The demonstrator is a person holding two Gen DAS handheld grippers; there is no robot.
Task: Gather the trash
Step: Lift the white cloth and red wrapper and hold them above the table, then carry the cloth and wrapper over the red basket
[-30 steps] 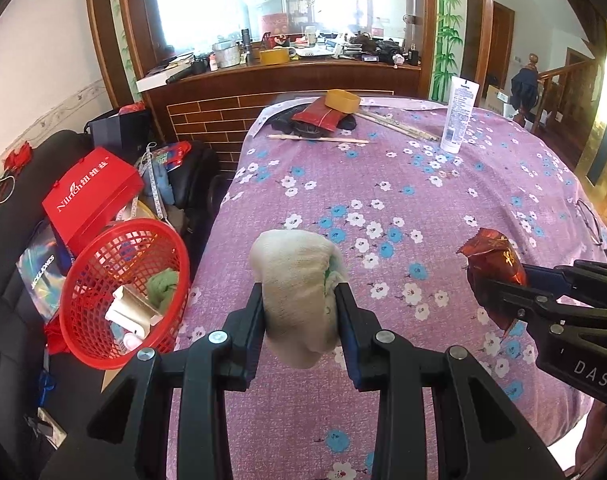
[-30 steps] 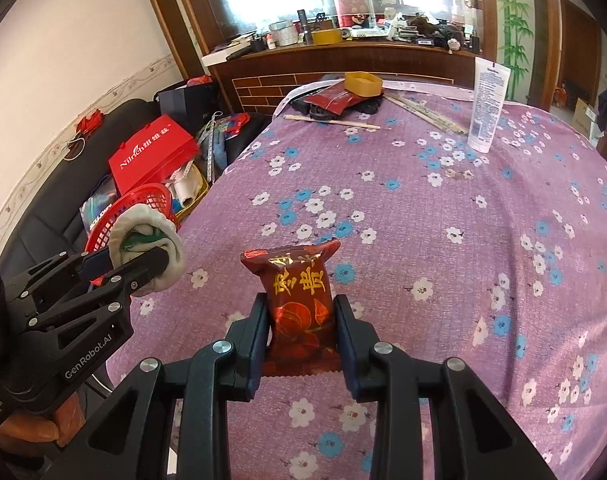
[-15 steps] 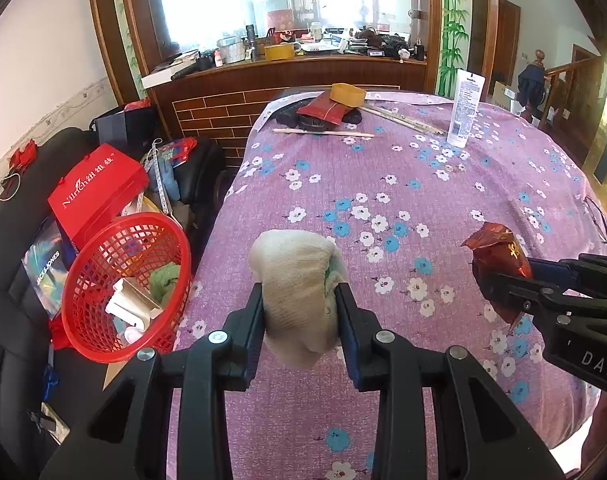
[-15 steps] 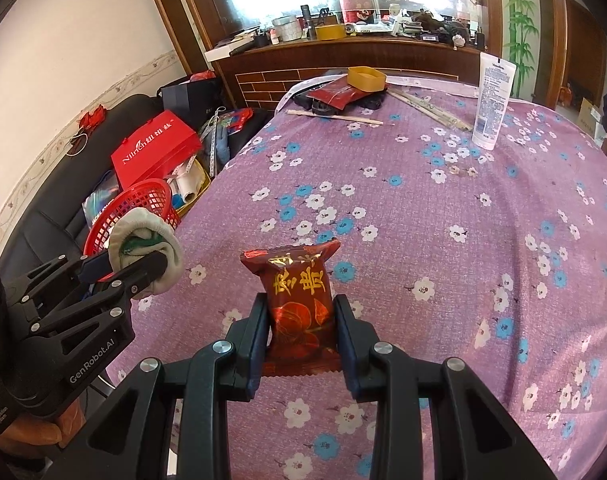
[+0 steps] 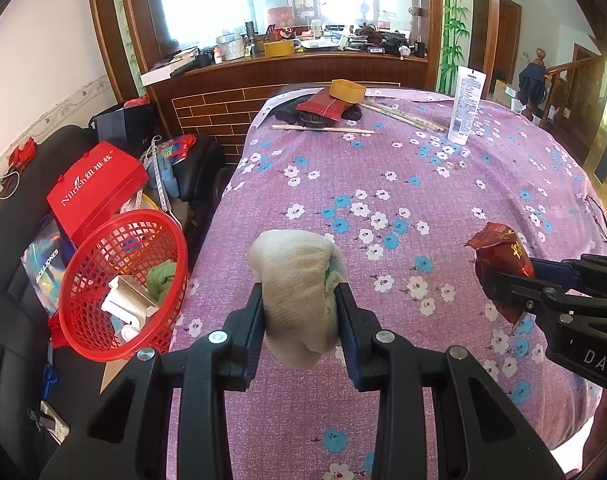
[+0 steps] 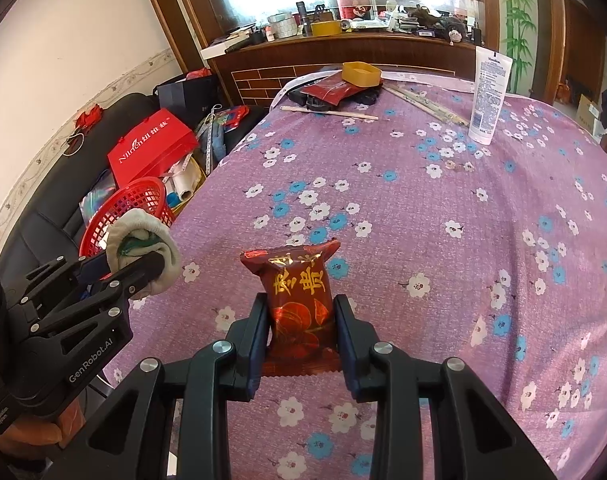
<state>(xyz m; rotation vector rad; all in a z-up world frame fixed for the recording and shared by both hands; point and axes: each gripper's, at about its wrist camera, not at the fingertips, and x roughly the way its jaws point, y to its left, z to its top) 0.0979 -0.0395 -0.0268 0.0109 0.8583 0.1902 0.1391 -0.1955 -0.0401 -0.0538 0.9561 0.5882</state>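
Trash: left hand-held gripper (image 5: pixel 299 312) clamping cloth wad (image 5: pixel 297 296), right hand-held gripper (image 6: pixel 301 328) clamping red wrapper (image 6: pixel 299 296) (basket (image 5: pixel 119 284) beside table).

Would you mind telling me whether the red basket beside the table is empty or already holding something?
Not empty: the red basket holds a green cloth and a white carton.

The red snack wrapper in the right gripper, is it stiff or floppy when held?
The red wrapper probably crinkles easily: its foil looks creased. It seems light, standing upright between the right gripper pads. Its glossy surface may be slippery.
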